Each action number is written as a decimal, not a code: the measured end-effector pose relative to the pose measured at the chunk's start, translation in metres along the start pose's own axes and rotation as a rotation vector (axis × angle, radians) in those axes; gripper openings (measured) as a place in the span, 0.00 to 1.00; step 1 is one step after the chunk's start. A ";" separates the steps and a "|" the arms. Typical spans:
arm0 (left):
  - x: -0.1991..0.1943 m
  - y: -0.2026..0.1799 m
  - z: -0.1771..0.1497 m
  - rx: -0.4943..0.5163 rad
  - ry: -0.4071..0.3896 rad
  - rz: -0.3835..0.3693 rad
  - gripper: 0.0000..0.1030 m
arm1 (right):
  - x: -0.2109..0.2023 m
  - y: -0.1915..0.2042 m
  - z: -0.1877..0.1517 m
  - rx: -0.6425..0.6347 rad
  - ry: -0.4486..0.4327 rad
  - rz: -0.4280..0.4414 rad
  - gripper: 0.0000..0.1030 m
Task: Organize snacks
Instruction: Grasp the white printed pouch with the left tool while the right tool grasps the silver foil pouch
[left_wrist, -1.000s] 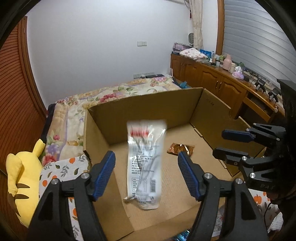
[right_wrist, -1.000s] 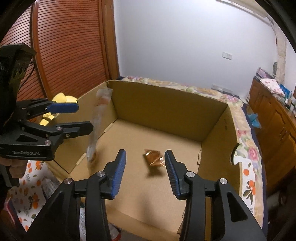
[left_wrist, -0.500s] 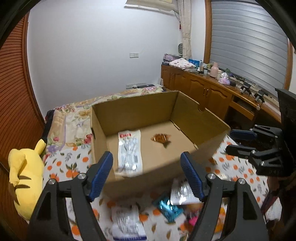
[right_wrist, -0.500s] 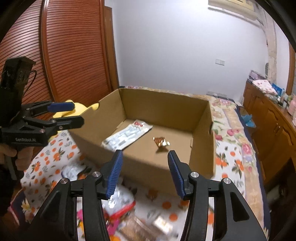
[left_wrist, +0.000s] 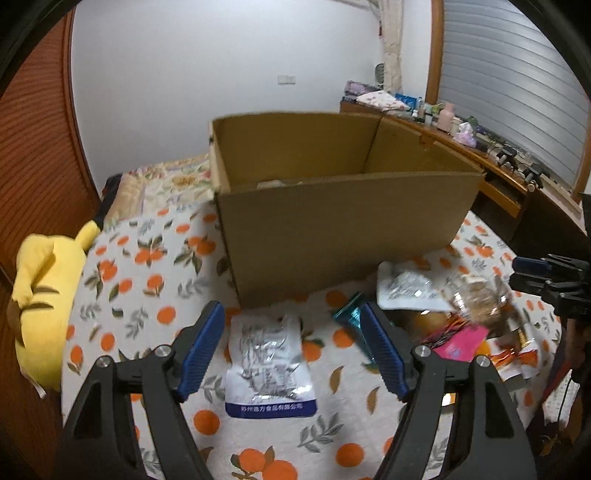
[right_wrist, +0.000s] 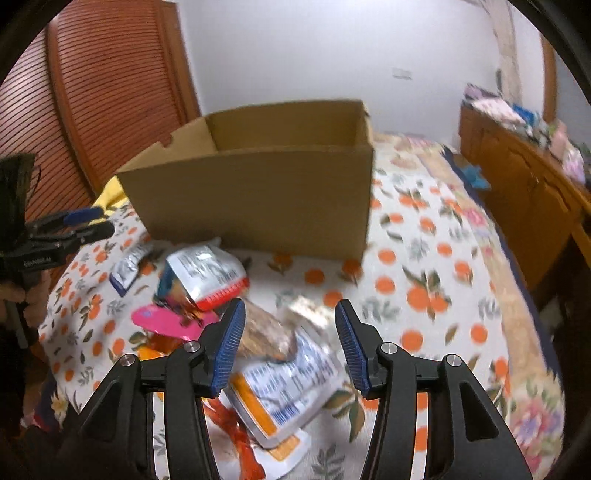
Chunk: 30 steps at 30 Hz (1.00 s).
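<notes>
An open cardboard box (left_wrist: 332, 229) stands on the orange-print bedspread; it also shows in the right wrist view (right_wrist: 258, 195). My left gripper (left_wrist: 291, 350) is open and empty, low over a silver snack pouch with a blue bottom band (left_wrist: 269, 362). A teal wrapper (left_wrist: 351, 314) lies by its right finger. My right gripper (right_wrist: 290, 350) is open and empty above a pile of snacks: a white-and-orange pouch (right_wrist: 284, 391), a clear bag of brown pieces (right_wrist: 262, 336), a white-and-red pouch (right_wrist: 207, 277) and a pink packet (right_wrist: 162, 321).
A yellow plush toy (left_wrist: 40, 295) lies at the bed's left edge. A wooden sideboard (right_wrist: 524, 192) with clutter runs along the right. A slatted wooden door (right_wrist: 92, 110) stands behind the box. The snack pile (left_wrist: 461, 317) lies right of the left gripper.
Both grippers have pulled back from over the box and dropped low to the bedspread. The box's inside is now hidden behind its near wall; the loose snacks on the bed have come into view.
</notes>
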<state>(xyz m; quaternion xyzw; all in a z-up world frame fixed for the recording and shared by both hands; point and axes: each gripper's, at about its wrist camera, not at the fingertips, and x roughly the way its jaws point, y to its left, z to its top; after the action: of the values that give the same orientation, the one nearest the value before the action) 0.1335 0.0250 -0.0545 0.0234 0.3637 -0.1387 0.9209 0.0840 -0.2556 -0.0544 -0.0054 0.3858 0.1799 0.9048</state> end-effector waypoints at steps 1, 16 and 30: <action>0.003 0.002 -0.003 -0.006 0.007 0.004 0.74 | 0.001 -0.001 -0.003 0.005 0.001 -0.008 0.50; 0.033 0.018 -0.024 -0.044 0.076 0.051 0.74 | 0.012 -0.013 -0.038 0.108 0.032 -0.066 0.53; 0.052 0.017 -0.027 -0.037 0.151 0.071 0.70 | -0.017 -0.021 -0.060 0.157 0.018 -0.038 0.57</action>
<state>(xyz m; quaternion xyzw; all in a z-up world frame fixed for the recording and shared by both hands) 0.1558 0.0330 -0.1105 0.0294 0.4334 -0.0972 0.8955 0.0383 -0.2895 -0.0880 0.0568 0.4067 0.1319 0.9022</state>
